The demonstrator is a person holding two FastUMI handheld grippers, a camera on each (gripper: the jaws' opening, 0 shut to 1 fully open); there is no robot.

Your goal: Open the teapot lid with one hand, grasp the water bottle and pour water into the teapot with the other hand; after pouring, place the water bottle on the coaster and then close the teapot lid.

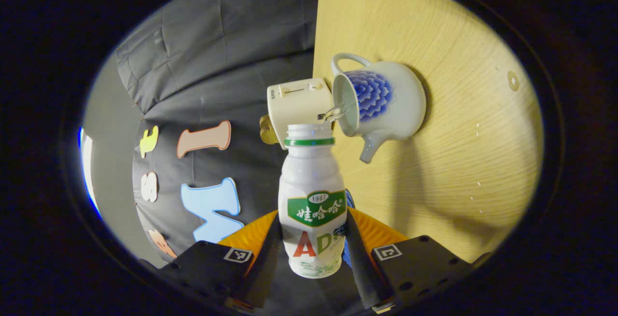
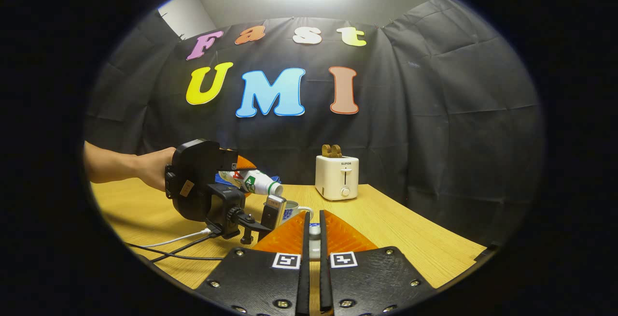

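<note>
In the left gripper view, my left gripper (image 1: 313,219) is shut on a white water bottle (image 1: 313,195) with a green label and an uncapped mouth. The mouth points at the open top of a white teapot (image 1: 386,101) with a blue flower, and a thin trickle runs from mouth to opening. In the right gripper view the same bottle (image 2: 256,181) lies tipped over the teapot (image 2: 293,208), carried by the left gripper (image 2: 244,175) in a person's hand (image 2: 152,168). My right gripper (image 2: 314,224) is shut on the small white teapot lid (image 2: 314,233), lifted beside the pot.
A cream toaster (image 2: 337,177) with toast in it stands at the back of the wooden table (image 2: 396,229), just behind the teapot. It sits beside the bottle mouth as the toaster (image 1: 299,103) in the left gripper view. Cables (image 2: 178,246) trail across the table's left.
</note>
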